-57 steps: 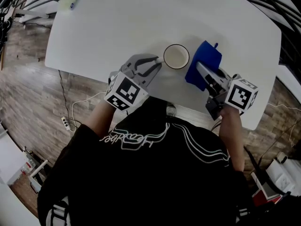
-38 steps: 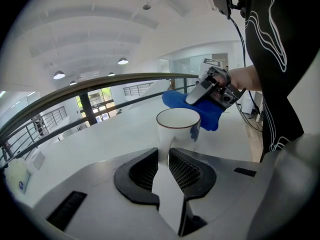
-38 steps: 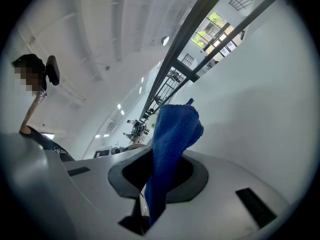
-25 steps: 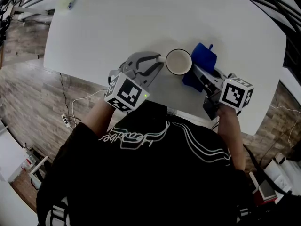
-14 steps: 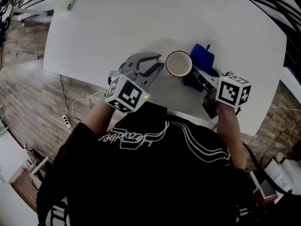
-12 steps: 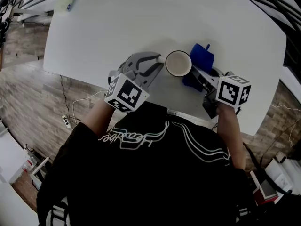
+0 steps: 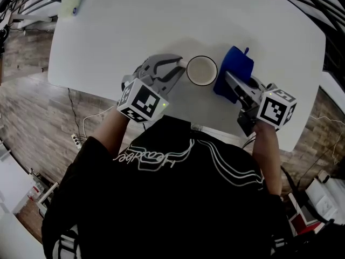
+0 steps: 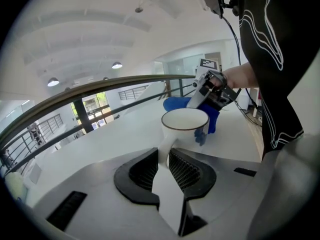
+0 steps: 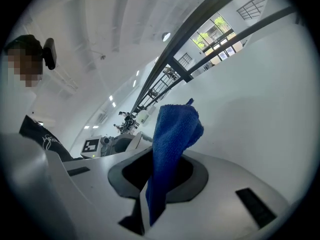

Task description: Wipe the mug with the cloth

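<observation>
**Here, the mug was held by its handle with the cloth beside it**

Upright on the white table [image 7: 161, 20], near the edge closest to the person, stood the white mug [image 7: 201, 70], its mouth open to the head camera and its inside pale and bare. The left gripper [image 7: 177, 69] reached in from the mug's left. In the left gripper view its jaws were closed on the mug's handle [image 8: 164, 151], which ran straight between the two ribbed black pads [image 8: 186, 170] with the cup's body just past them.

The right gripper [image 7: 230, 81] came in from the mug's other side, its marker cube [image 7: 276, 109] toward the person. Its jaws were clamped on the blue cloth [image 7: 237, 63]. In the right gripper view the terry fabric rose from between the jaws in a folded bunch, and a loose corner drooped forward. From the head camera the cloth sat just beside the mug's right wall; whether it actually touched the mug could not be made out.

A small pale object [image 7: 70, 4] lay at the table's far left corner, too blurred to name. Below the table a power strip [image 7: 75, 140] with a white cable lay on the wooden floor [image 7: 32, 101].
</observation>
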{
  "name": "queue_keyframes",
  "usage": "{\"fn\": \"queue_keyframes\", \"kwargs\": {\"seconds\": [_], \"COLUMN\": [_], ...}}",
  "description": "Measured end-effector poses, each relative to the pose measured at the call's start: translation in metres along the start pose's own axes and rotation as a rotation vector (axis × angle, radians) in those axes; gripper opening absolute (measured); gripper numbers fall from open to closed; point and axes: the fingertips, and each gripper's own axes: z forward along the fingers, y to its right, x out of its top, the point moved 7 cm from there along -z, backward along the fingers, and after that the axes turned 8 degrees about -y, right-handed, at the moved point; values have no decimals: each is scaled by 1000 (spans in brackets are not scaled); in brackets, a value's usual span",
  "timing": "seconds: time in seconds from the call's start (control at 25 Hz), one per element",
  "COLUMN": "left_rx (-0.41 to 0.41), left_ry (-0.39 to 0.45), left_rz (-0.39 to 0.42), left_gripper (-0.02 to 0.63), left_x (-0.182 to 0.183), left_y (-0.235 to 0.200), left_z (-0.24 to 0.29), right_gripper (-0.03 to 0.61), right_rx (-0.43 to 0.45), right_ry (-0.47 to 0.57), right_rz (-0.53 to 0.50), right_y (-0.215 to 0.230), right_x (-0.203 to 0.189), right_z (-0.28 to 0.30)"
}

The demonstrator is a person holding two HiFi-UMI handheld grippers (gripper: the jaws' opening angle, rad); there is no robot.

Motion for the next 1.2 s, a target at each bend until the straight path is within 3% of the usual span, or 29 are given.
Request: {"fn": "queue_keyframes", "kwargs": {"seconds": [0.48,1.2], "left_rx": [-29,-50], "left_ry": [-5,-3], "left_rz": [75,143], "left_gripper": [72,63], "left_x": [12,18], "left_y": [-7,-17], "left_z": [16,29], "right_gripper": [54,54], "right_rx": [116,148], "right_ry": [24,-73], "right_rz": [-93,-102], "right_y": [-13,0], "right_x": [17,17], "right_z": [-12,6]}}
